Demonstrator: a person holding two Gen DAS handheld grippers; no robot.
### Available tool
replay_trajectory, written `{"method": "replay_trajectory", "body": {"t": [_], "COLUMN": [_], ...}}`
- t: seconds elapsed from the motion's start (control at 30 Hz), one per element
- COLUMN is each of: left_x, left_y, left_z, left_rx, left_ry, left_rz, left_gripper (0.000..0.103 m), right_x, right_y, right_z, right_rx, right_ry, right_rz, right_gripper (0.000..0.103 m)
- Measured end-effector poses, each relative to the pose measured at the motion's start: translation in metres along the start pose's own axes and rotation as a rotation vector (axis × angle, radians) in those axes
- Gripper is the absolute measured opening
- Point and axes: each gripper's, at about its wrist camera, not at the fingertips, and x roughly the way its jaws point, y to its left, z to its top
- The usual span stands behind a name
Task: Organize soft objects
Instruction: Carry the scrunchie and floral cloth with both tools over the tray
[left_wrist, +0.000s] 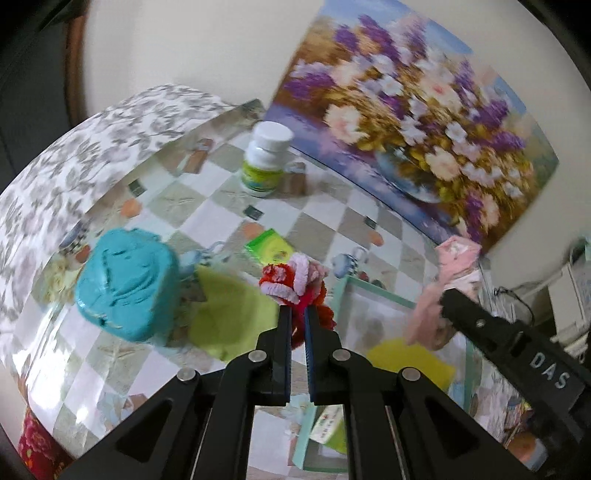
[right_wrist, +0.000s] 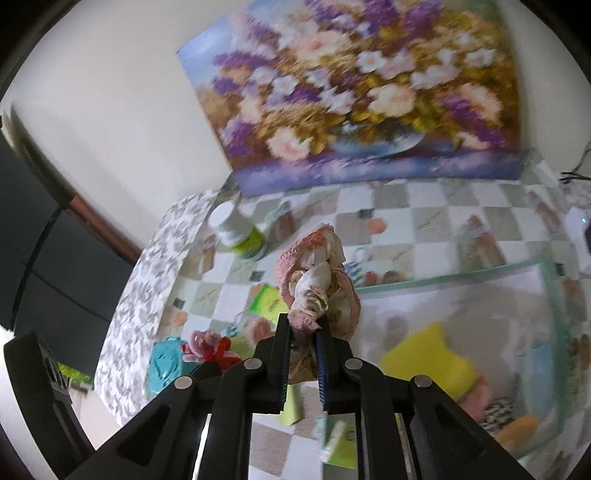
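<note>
My left gripper (left_wrist: 298, 310) is shut on a fuzzy red, pink and white yarn toy (left_wrist: 295, 282), held above the table; the toy also shows in the right wrist view (right_wrist: 210, 345). My right gripper (right_wrist: 303, 321) is shut on a pink and cream cloth doll (right_wrist: 317, 277), lifted above the table; the doll shows at the right of the left wrist view (left_wrist: 439, 295). A glass box (right_wrist: 443, 280) holds a yellow sponge (right_wrist: 432, 362) and other soft items. A green cloth (left_wrist: 229, 317) lies on the table.
A teal plastic case (left_wrist: 125, 284) lies at the left. A white pill bottle (left_wrist: 266, 158) stands at the back. A green packet (left_wrist: 269, 247) lies mid-table. A flower painting (left_wrist: 406, 122) leans on the wall. The checkered tablecloth (left_wrist: 332, 214) covers the table.
</note>
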Motion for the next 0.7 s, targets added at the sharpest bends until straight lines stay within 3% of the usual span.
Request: {"method": "replay_trajectory", "body": {"t": [0.37, 0.7], "left_x": [0.025, 0.08], "left_y": [-0.064, -0.093], "left_z": [0.011, -0.003], "left_rx": [0.15, 0.23], "left_ry": [0.037, 0.137], "left_rz": [-0.029, -0.037], "left_gripper": [0.006, 0.006], "right_x": [-0.032, -0.027], "right_y": [-0.076, -0.148], "right_z": [0.013, 0.004], "right_rx": [0.08, 0.175], "right_ry": [-0.052, -0.023], "right_rz": [-0.252, -0.335], "right_gripper": [0.014, 0.015]}}
